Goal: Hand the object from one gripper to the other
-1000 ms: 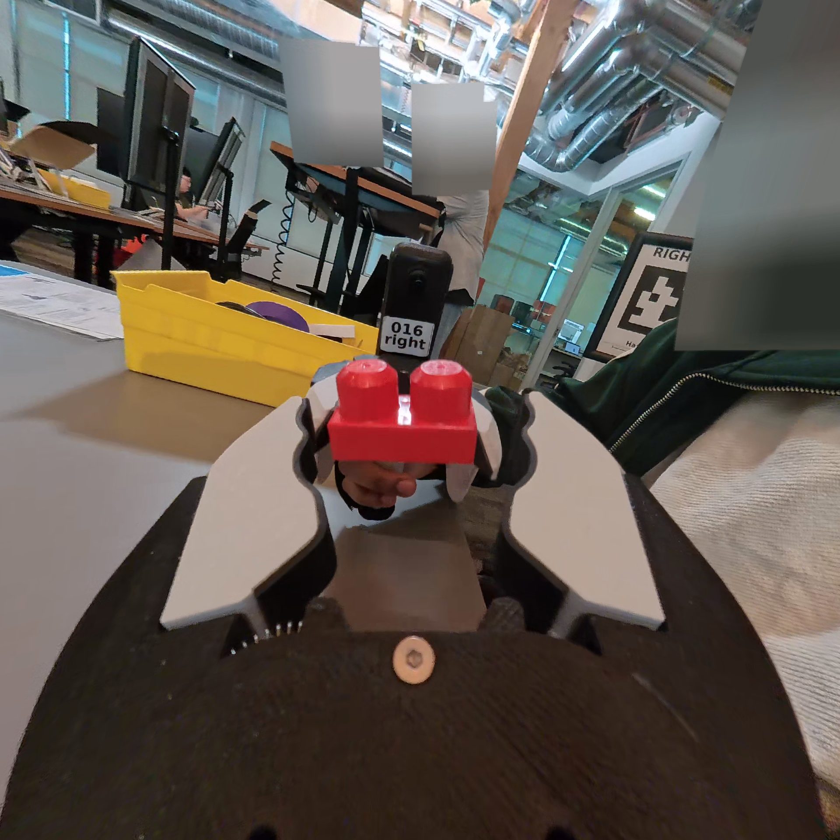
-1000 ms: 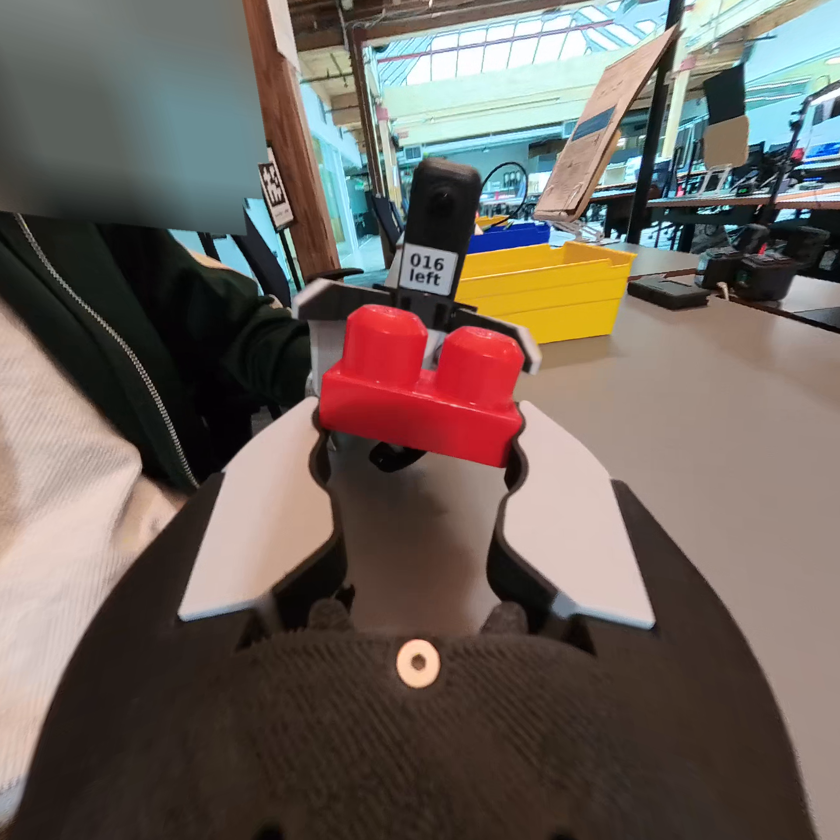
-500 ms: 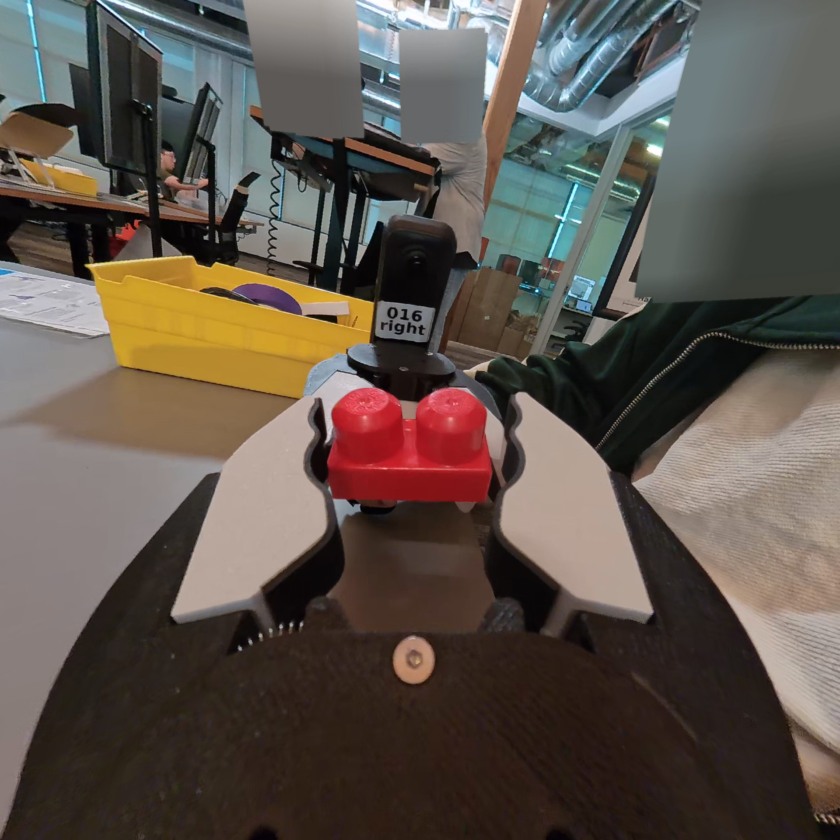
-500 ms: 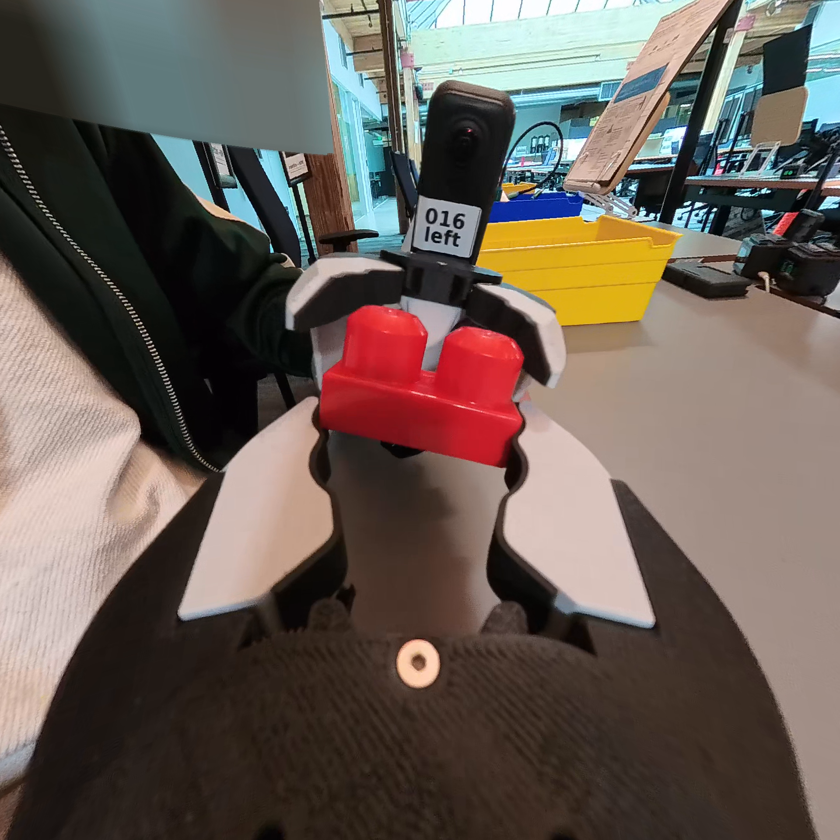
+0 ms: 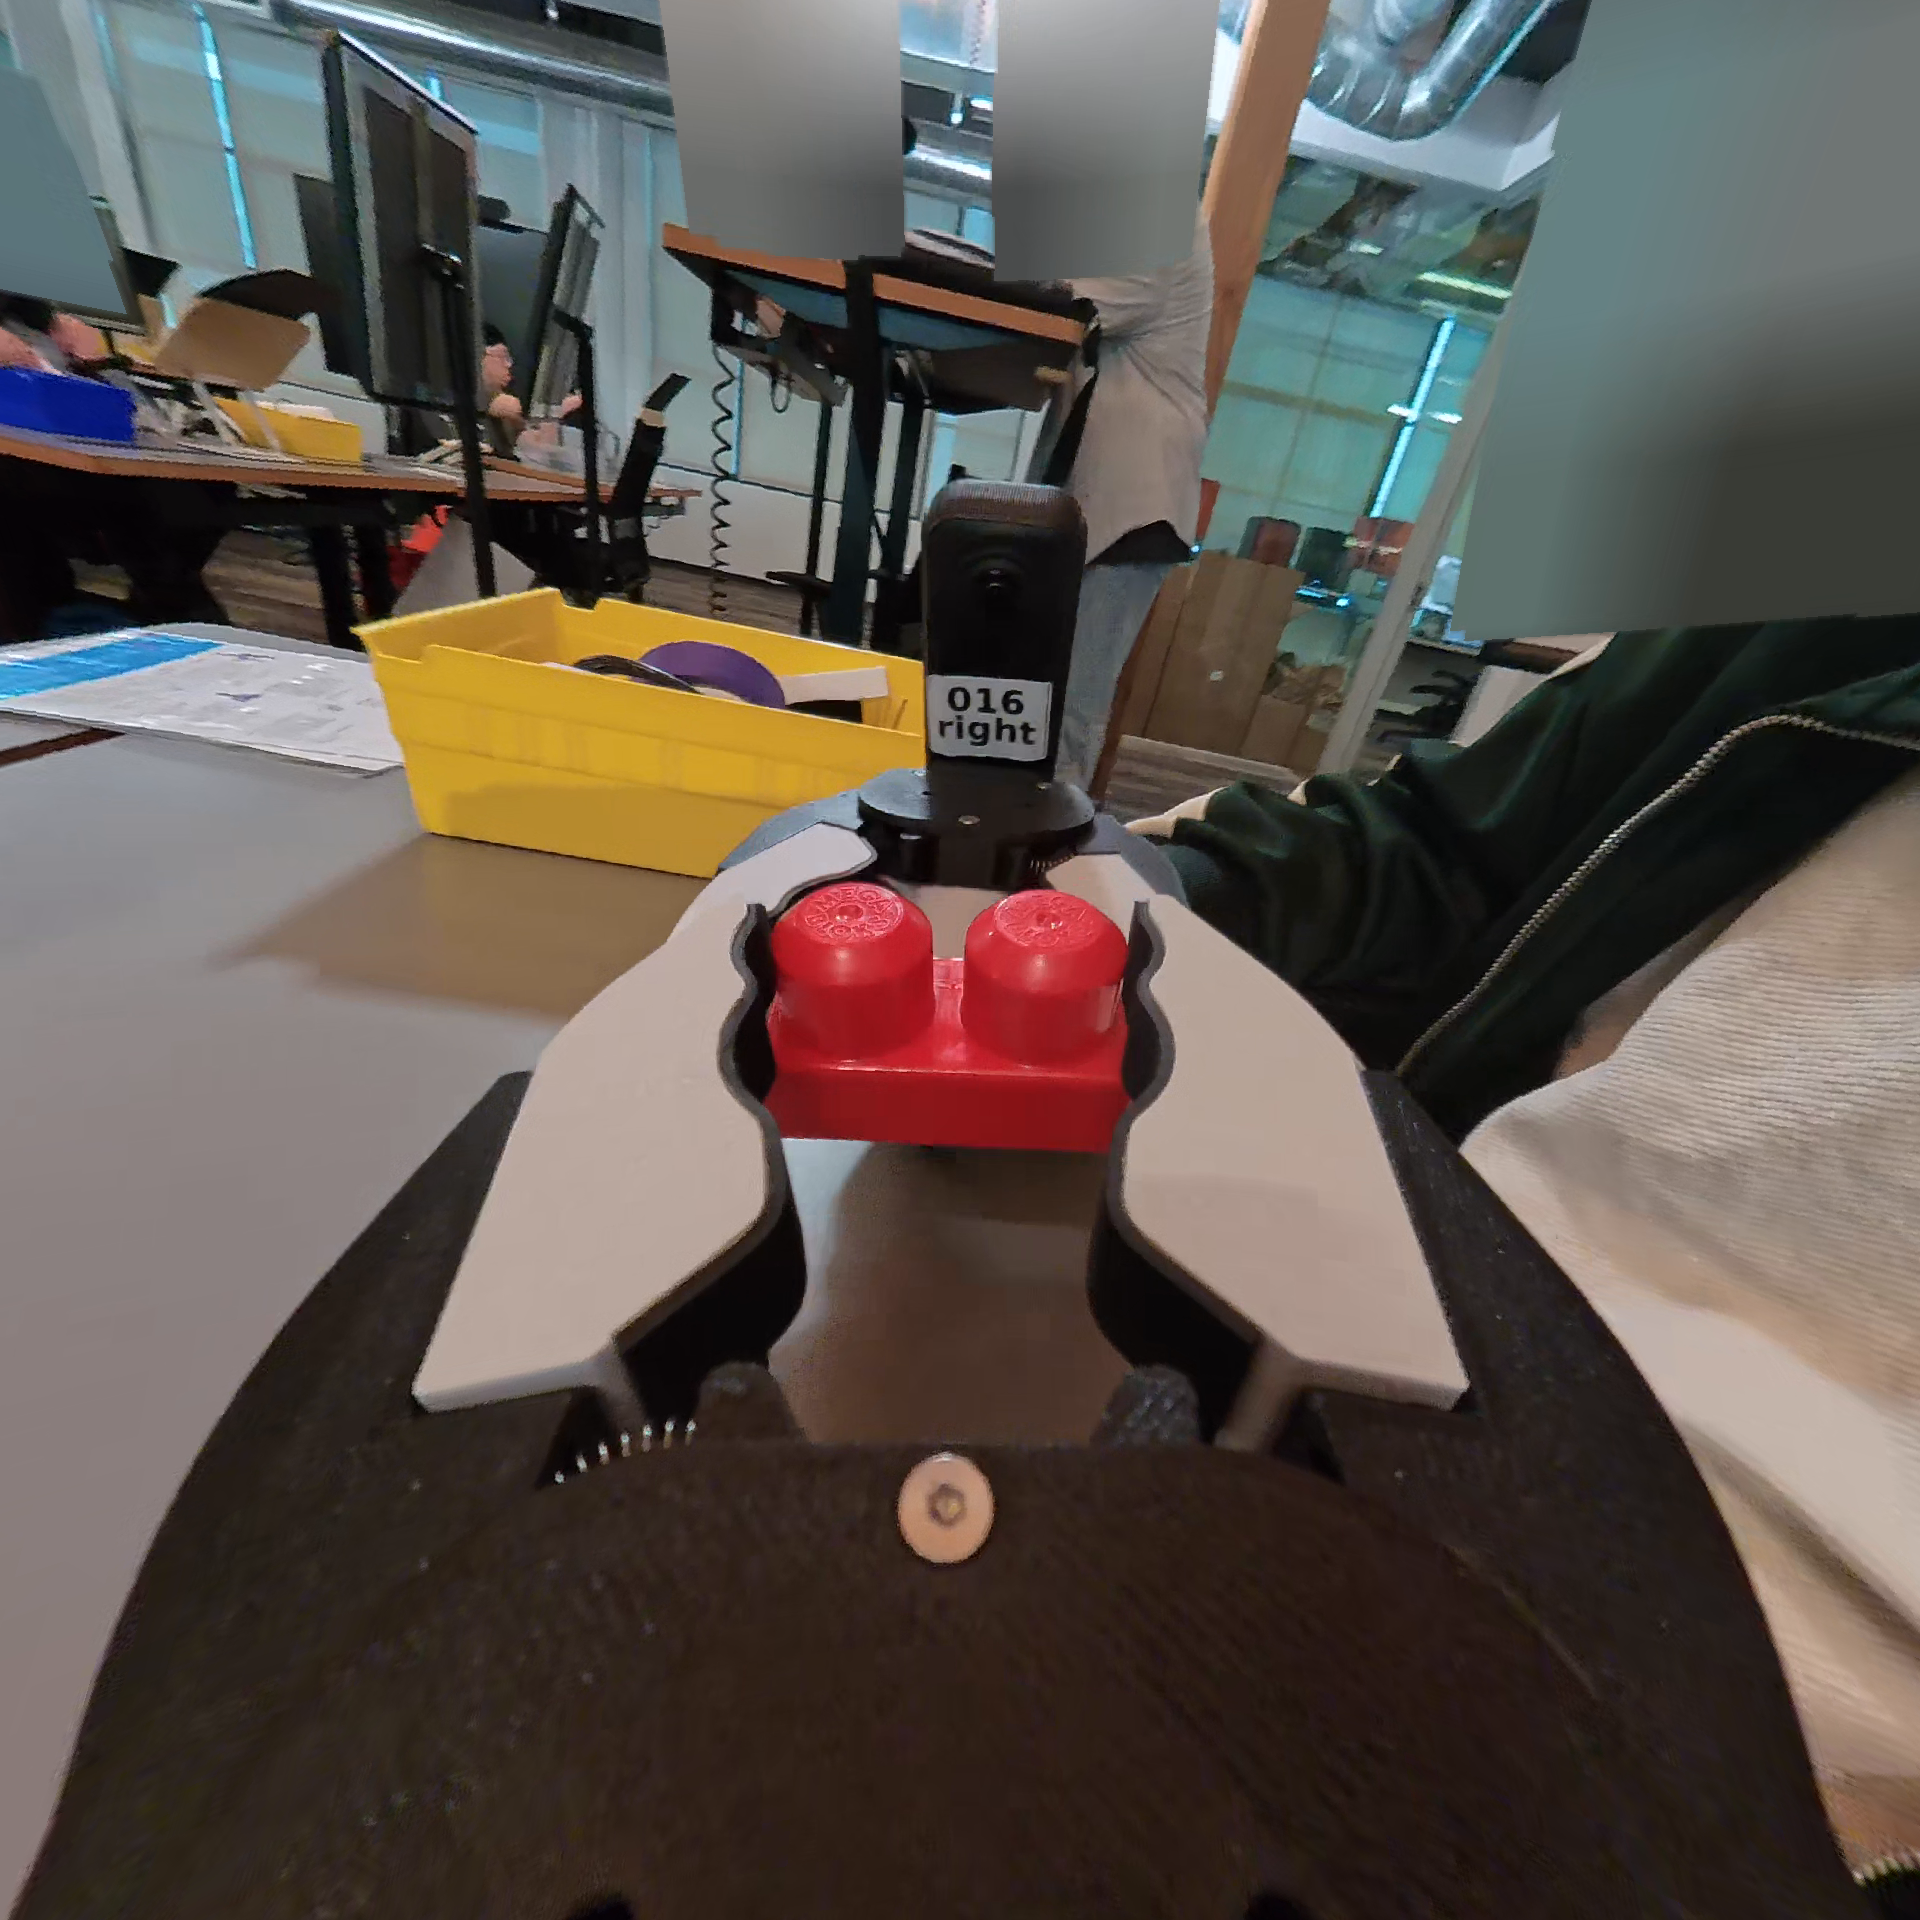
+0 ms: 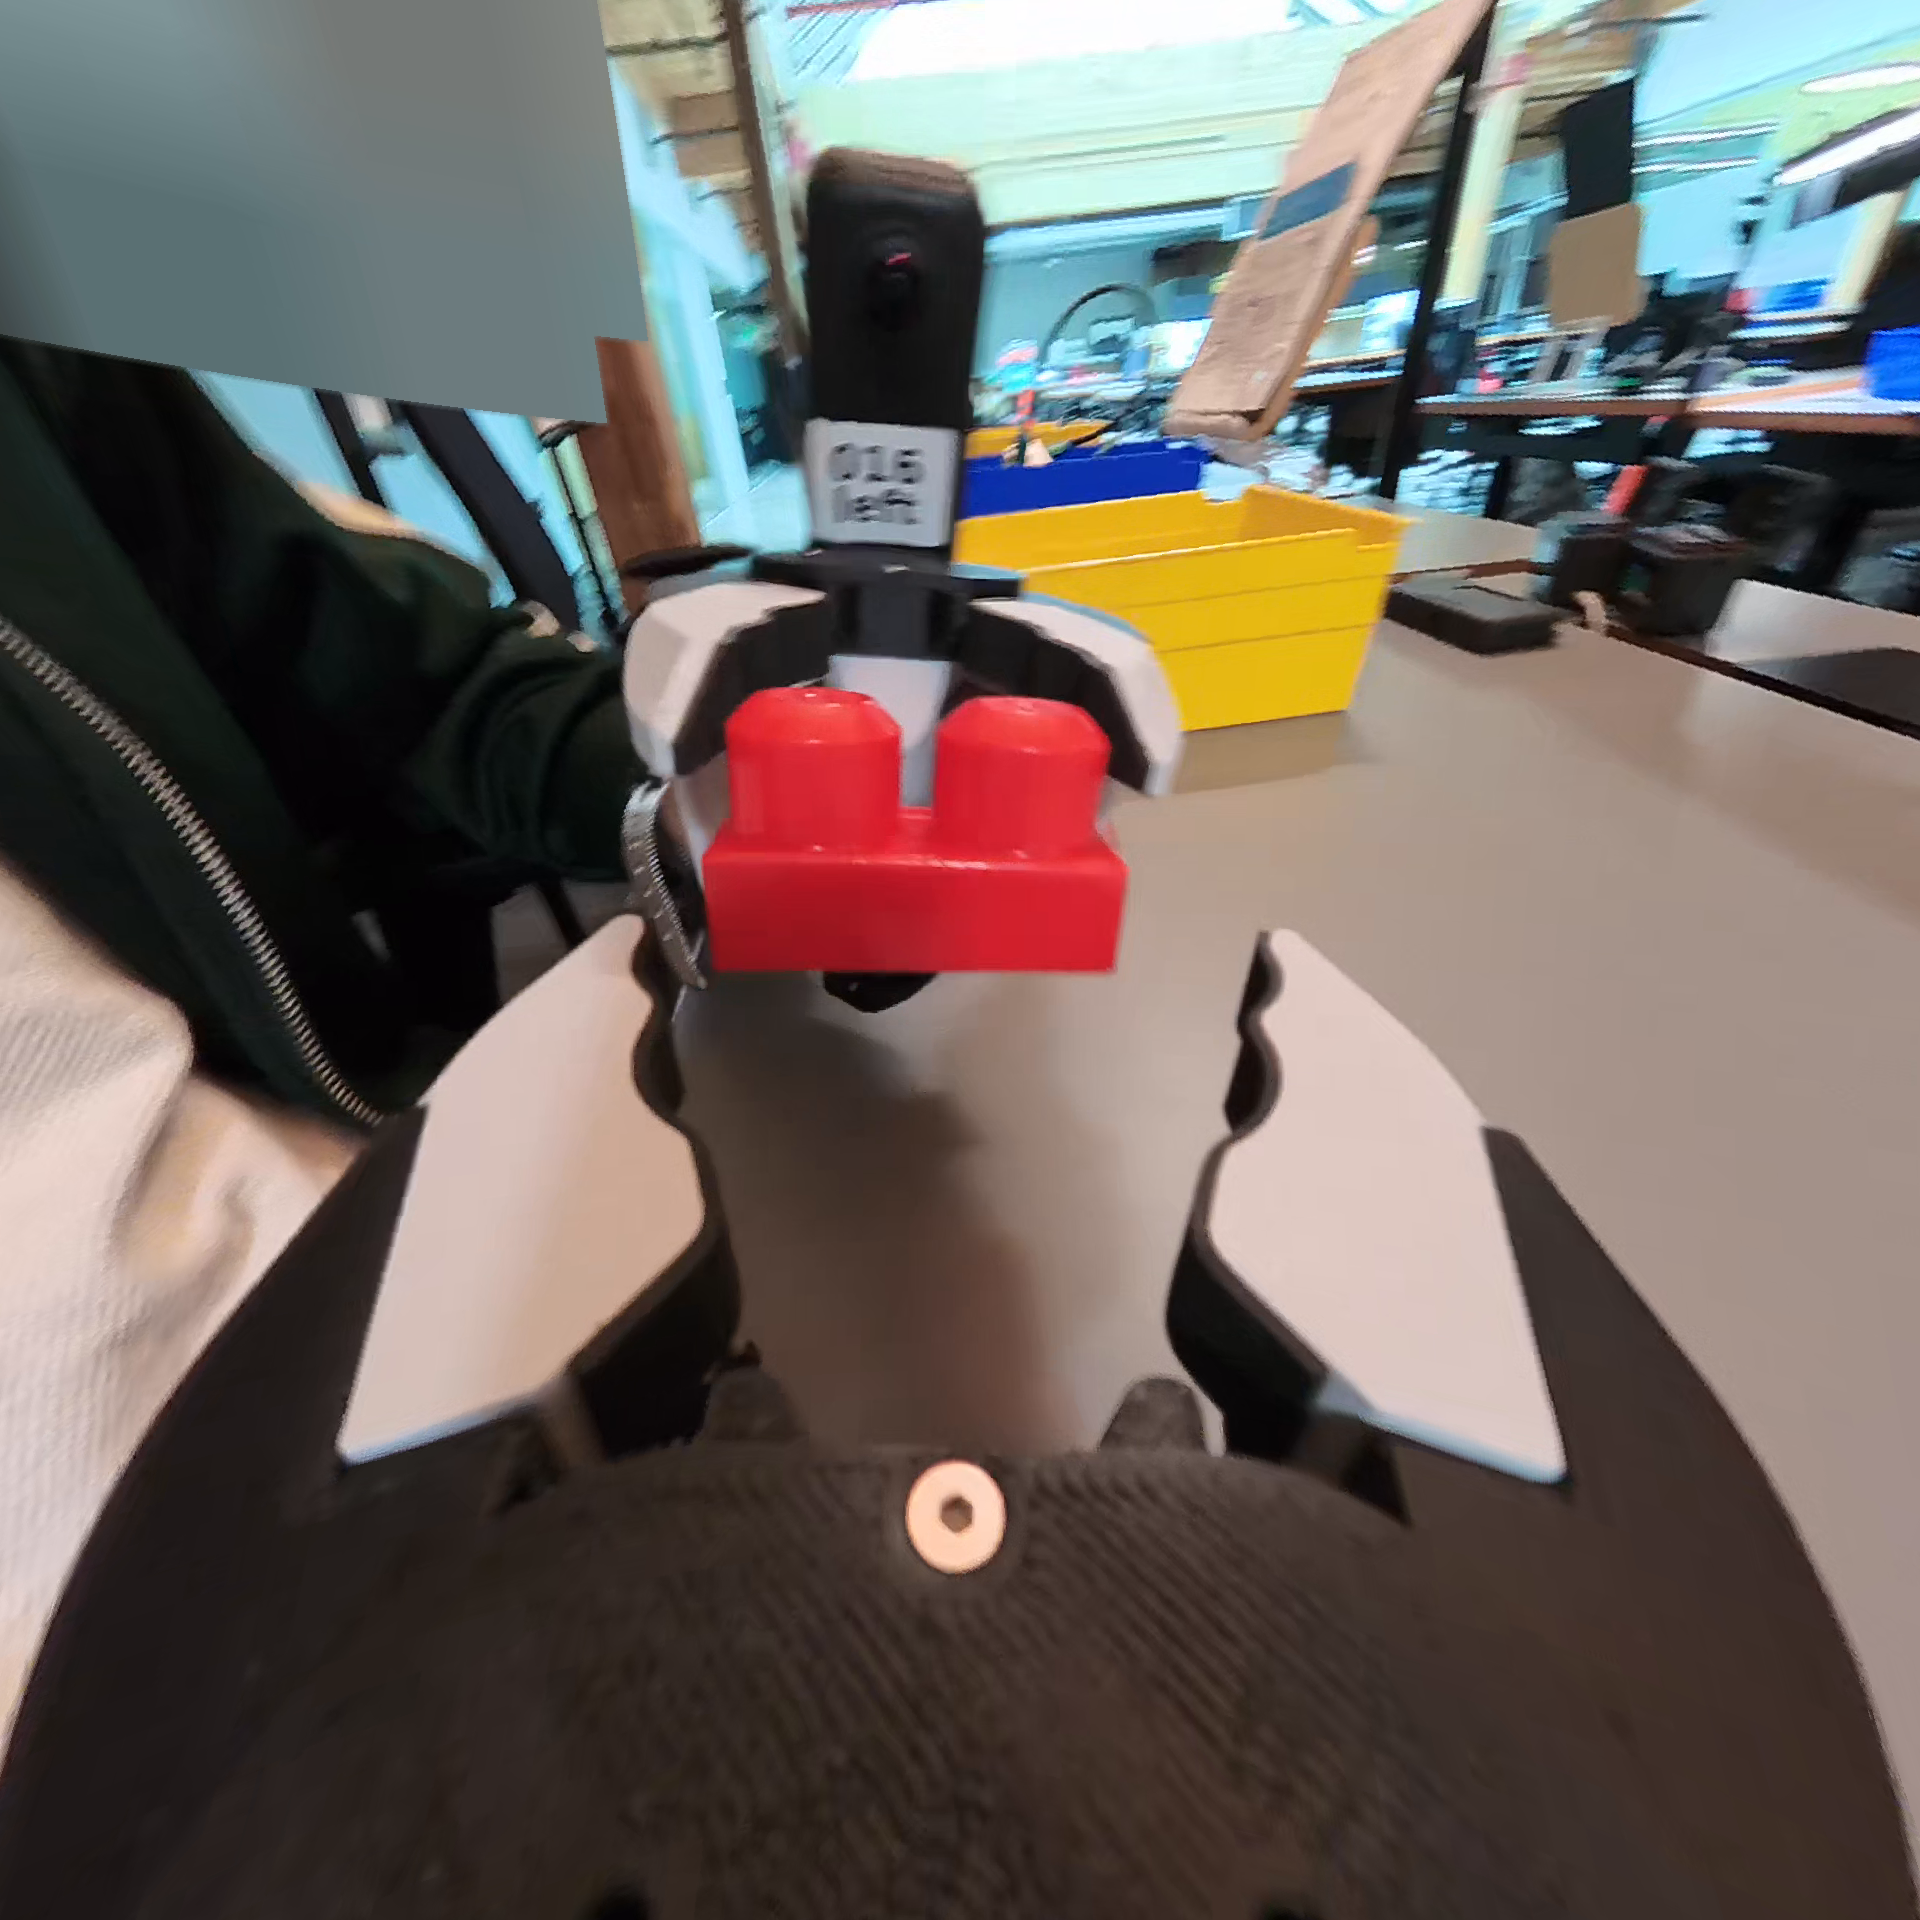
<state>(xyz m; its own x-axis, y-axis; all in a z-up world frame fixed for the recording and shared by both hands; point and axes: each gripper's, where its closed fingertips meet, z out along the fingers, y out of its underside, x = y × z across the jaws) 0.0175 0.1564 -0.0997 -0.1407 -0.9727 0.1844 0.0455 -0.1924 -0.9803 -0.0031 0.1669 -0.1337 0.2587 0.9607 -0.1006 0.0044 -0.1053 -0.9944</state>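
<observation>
1. The left gripper clamps the red brick, 2 studs up, above the grey table.
2. The right gripper stands wide, its fingers clear of the brick.
3. A white printed label sits on the camera; the studs bear embossed lettering.
4. A yellow bin stands far left.

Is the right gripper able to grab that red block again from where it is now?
Probably yes. The right gripper is open with the red block just ahead of its fingertips and nothing between, though the left gripper is clamped on it.
</observation>
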